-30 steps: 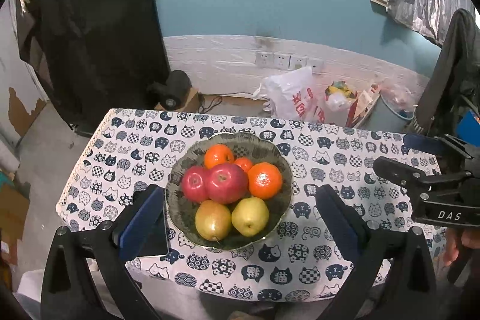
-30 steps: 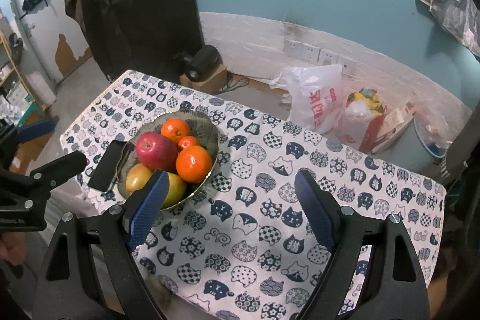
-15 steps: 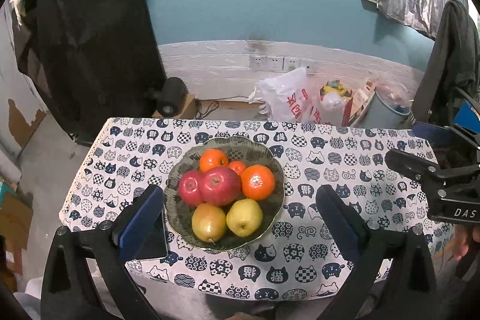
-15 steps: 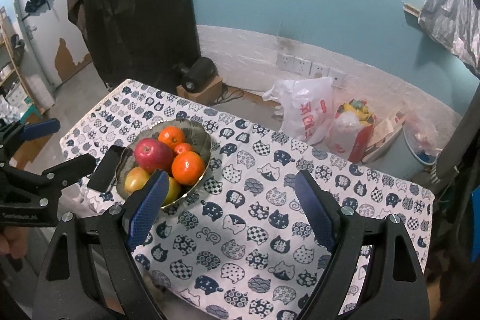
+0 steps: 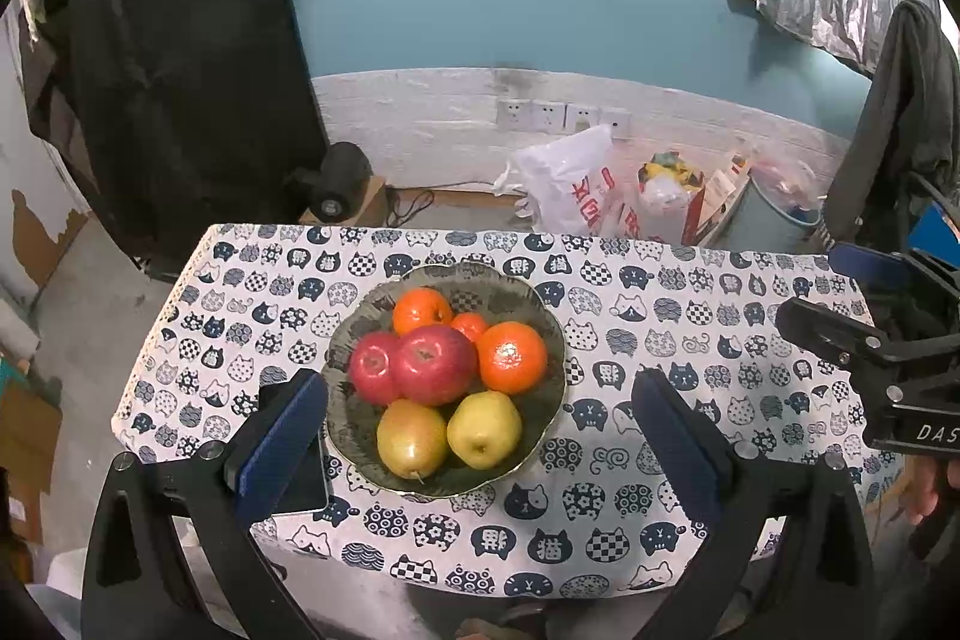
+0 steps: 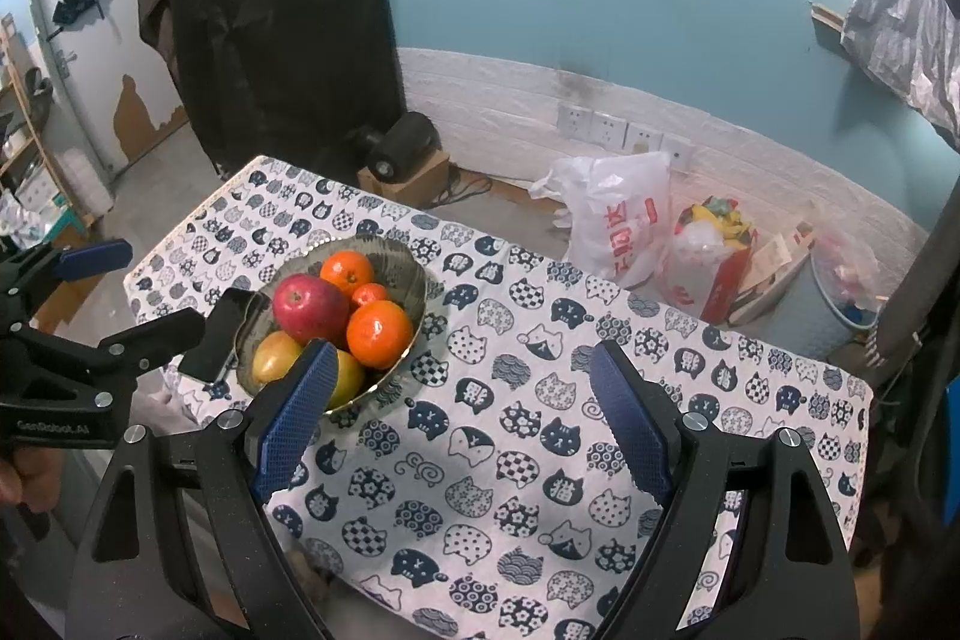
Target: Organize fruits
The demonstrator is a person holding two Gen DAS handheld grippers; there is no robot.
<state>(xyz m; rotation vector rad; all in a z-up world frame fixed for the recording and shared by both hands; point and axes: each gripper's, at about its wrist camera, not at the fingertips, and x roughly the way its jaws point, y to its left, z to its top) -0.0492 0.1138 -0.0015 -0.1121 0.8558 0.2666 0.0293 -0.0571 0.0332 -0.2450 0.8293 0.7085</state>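
A dark green bowl (image 5: 360,430) stands on the cat-print tablecloth (image 5: 630,508). It holds two red apples (image 5: 429,363), two yellow pears (image 5: 483,430) and three oranges (image 5: 511,357). The bowl also shows in the right wrist view (image 6: 414,280), left of centre. My left gripper (image 5: 480,433) is open and empty, high above the bowl's near side. My right gripper (image 6: 459,412) is open and empty, high above the cloth to the right of the bowl.
A black phone (image 5: 300,478) lies on the cloth at the bowl's left edge. Behind the table on the floor are a white plastic bag (image 5: 570,190), a blue bucket (image 5: 768,220) and a black speaker (image 5: 336,184). The right gripper (image 5: 864,358) shows at the left view's right edge.
Both grippers have risen and pulled back from the table, so the bowl and cloth look smaller. Both stay open. The fruit has not moved.
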